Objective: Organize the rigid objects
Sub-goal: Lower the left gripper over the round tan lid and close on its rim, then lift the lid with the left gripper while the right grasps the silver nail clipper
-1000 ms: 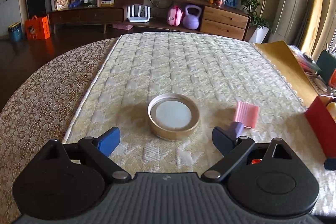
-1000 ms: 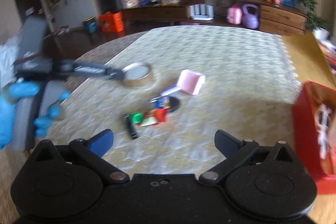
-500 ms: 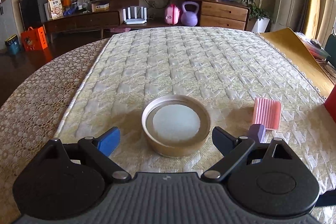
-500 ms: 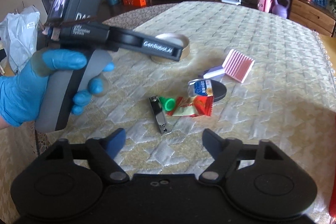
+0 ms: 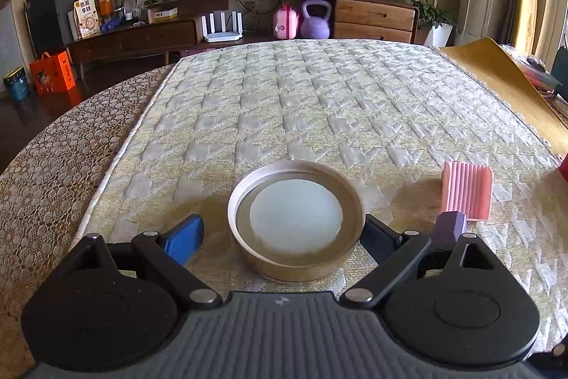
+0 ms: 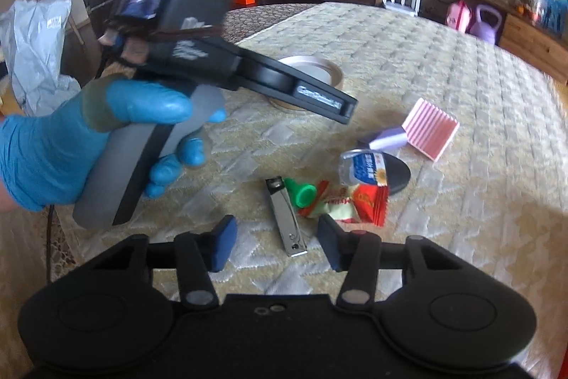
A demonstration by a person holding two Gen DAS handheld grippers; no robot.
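Note:
In the left wrist view a round gold-rimmed lid lies on the quilted cloth between the wide-apart fingers of my left gripper; the pads do not press it. My right gripper hovers low over a steel nail clipper. Its jaws are closing, with the clipper's near end between the pads and a gap on each side. Beside the clipper lie a green cap, a red candy wrapper, a blue-labelled packet on a black disc, and a pink ribbed brush.
A blue-gloved hand holds the left gripper above the table's left side. The pink brush lies right of the lid. A red box edge shows at far right, with a gold mat behind it. A lace-covered table edge curves on the left.
My left gripper came forward and down until the lid lay between its fingers. My right gripper drew closer to the nail clipper and its jaws narrowed.

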